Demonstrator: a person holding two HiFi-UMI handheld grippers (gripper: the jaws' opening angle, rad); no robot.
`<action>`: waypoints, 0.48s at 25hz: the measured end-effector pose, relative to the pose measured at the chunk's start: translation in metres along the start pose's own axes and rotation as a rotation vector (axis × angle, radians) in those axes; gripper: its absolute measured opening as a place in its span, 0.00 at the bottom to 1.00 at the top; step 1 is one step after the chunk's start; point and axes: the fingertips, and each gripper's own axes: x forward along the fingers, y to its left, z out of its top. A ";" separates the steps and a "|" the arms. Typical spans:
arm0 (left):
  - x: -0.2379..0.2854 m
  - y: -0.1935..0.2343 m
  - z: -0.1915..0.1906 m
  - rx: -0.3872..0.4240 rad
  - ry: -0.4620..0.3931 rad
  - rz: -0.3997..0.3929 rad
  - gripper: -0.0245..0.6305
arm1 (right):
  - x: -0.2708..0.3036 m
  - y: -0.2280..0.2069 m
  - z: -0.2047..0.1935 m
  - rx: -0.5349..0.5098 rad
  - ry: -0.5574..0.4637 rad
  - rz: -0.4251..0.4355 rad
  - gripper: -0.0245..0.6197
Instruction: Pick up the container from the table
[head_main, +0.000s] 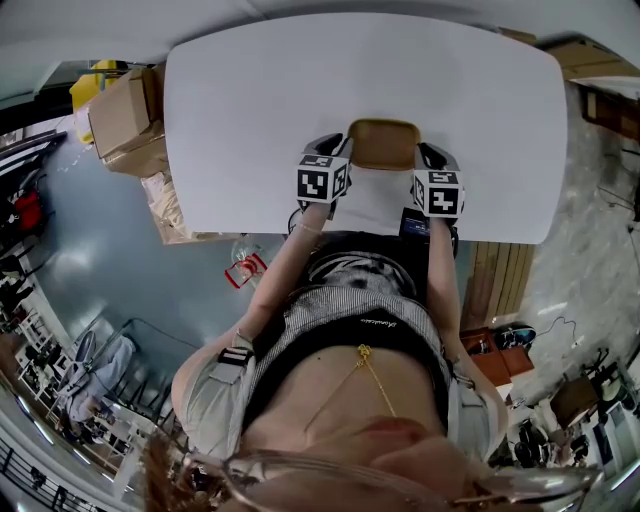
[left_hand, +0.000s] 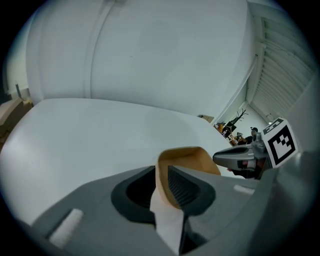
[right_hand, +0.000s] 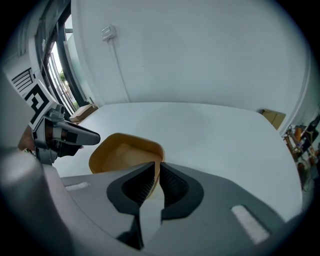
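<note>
One container (head_main: 384, 143), a shallow tan tray with rounded corners, sits on the white table (head_main: 250, 100) at the middle of the near edge, right in front of the person. It is the only thing on the table. Two grippers flank it, one at each short side. The left gripper (head_main: 340, 150) reaches in at the container's left end. In the left gripper view the left gripper (left_hand: 162, 172) has its two jaws closed on the thin wall of the container (left_hand: 192, 160), one jaw outside and the ribbed jaw inside against the tan surface. The right gripper (head_main: 430, 155) meets the container's right end. In the right gripper view the right gripper (right_hand: 156, 172) has the corner of the container (right_hand: 122, 155) slipped between its two jaws, which stand slightly apart with a narrow gap and do not seem to press on the rim. Each gripper view also shows the other gripper across the tray: the right gripper (left_hand: 240, 159) on the far side in one, the left gripper (right_hand: 70, 136) in the other. Each gripper carries one marker cube, two in all, one cube (head_main: 322, 180) on the left and one (head_main: 438, 192) on the right, both at the near edge of the table. Beside the table's left edge, on the floor, at least two cardboard boxes (head_main: 125, 110) are stacked.
</note>
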 end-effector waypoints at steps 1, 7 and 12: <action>0.001 0.000 0.000 -0.002 0.002 -0.004 0.15 | 0.000 0.000 0.000 0.002 -0.002 0.001 0.15; 0.006 0.001 -0.002 -0.006 0.021 -0.006 0.18 | 0.008 0.000 -0.002 0.015 0.015 0.016 0.24; 0.010 0.003 -0.004 -0.011 0.041 -0.002 0.21 | 0.013 -0.003 -0.003 0.022 0.033 0.014 0.25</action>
